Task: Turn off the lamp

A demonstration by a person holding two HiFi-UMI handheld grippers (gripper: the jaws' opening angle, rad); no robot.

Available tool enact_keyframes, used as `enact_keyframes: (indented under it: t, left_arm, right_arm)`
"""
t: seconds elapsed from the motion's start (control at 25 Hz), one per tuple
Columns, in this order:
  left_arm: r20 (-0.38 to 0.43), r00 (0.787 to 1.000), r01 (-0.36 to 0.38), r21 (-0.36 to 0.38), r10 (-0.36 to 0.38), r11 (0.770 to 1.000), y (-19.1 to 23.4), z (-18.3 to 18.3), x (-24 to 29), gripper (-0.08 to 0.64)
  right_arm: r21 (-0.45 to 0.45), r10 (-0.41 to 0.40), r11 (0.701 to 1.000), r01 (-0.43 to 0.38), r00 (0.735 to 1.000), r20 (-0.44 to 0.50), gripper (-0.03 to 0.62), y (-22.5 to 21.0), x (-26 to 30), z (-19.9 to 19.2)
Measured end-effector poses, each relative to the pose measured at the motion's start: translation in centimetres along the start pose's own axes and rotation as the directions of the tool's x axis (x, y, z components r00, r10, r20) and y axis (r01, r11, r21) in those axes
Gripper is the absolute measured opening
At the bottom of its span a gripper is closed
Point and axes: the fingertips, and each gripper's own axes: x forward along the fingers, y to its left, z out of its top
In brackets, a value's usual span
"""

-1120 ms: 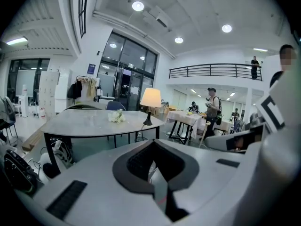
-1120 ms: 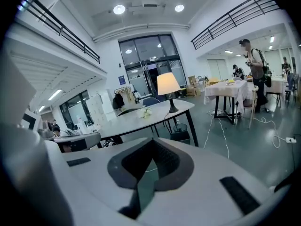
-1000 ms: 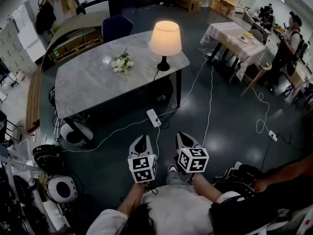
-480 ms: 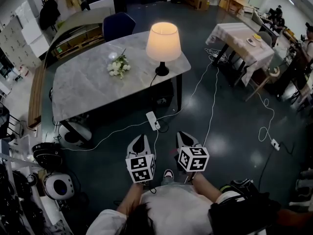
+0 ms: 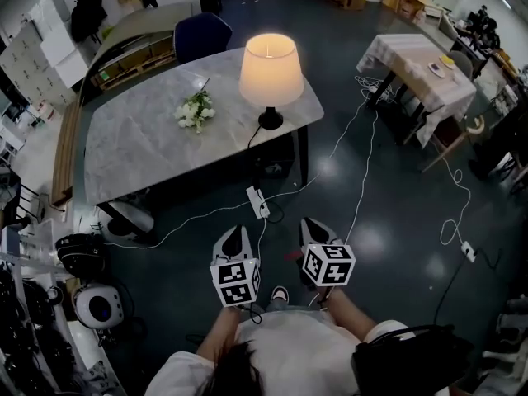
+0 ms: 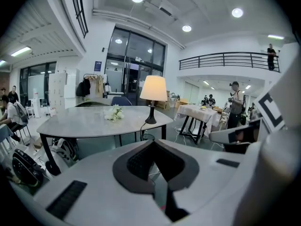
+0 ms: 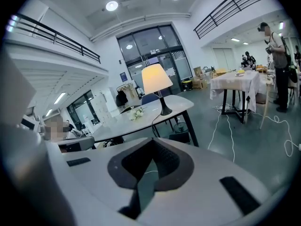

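Head view, lamp (image 5: 270, 68): lit, upright near the right edge of the bench, cream shade on a dark stem and base.
Head view, bench (image 5: 140, 143): pale marbled top on dark legs, well beyond both grippers.
Head view, flowers (image 5: 191, 112): small white bunch lying on the bench, left of the lamp and apart from it.
Head view, power strip (image 5: 257, 201): white, on the dark floor between the bench and the grippers, with white cables running off it.
Head view, left gripper (image 5: 236, 233): low over the floor, pointing toward the bench, well short of the lamp.
Head view, right gripper (image 5: 313, 225): beside the left one and apart from it, pointing the same way.
Head view, clothed table (image 5: 417, 60): at upper right, well clear of the bench.
Left gripper view, fingers (image 6: 136, 166): drawn together at the tips, nothing between them; the lamp stands far ahead, just above them.
Right gripper view, fingers (image 7: 164, 161): likewise closed tip to tip and empty; the lamp glows far ahead on the bench's near corner.
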Motion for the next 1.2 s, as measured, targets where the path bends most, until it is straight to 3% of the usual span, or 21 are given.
enact_keyframes:
  t: [0.56, 0.8, 1.2]
  left_arm:
    - [-0.037, 0.999, -0.02, -0.02, 0.019, 1.0, -0.4, 0.7, 3.4, -0.003]
    - [-0.027, 1.0, 0.001, 0.009, 0.0, 1.0, 0.0, 1.9, 6.1, -0.003]
    - [0.005, 1.0, 0.019, -0.034, -0.018, 0.999, 1.6, 5.0, 11.2, -0.003]
  right_arm:
    - [0.021, -0.011, 1.0, 0.012, 0.999, -0.04, 0.0, -3.9, 2.3, 0.5]
    - [0.017, -0.04, 0.999, 0.041, 0.999, -0.031, -0.002, -4.9, 3.8, 1.8]
    - [-0.055, -0.052, 0.997, 0.05, 0.998, -0.038, 0.0, -5.1, 7.4, 5.7]
